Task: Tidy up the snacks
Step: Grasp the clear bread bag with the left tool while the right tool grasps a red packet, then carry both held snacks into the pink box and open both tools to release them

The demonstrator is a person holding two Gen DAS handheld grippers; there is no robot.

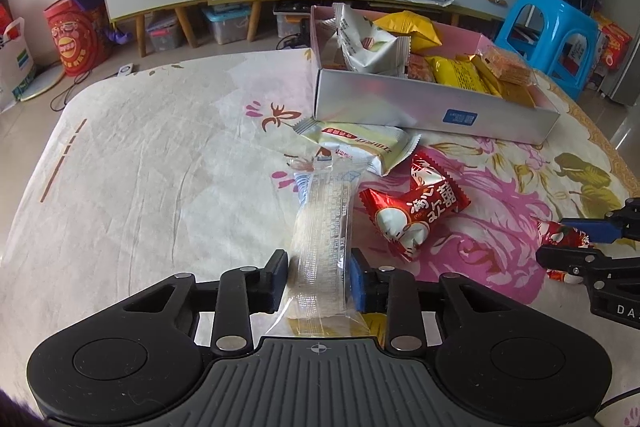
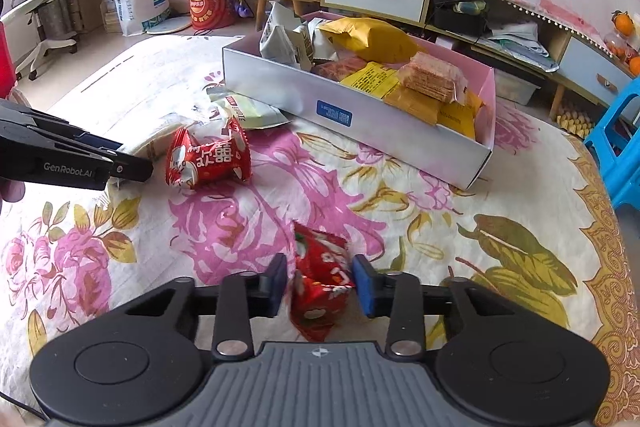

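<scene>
Both grippers clamp a snack each on the flowered bedspread, below the open snack box.

Low in the left wrist view, the left gripper (image 1: 319, 277) pinches a long clear-wrapped snack (image 1: 322, 227) that lies up the middle of the frame; low in the right wrist view, the right gripper (image 2: 320, 283) squeezes a crumpled red candy packet (image 2: 320, 281). Mid-frame lies a second red packet (image 1: 414, 215) just beside a pale green packet (image 1: 366, 145). Beyond them, upper right, stands the silver box (image 1: 424, 107) with pink inner walls, full of yellow and white packets and wafers. Cabinets line the top edge.
</scene>
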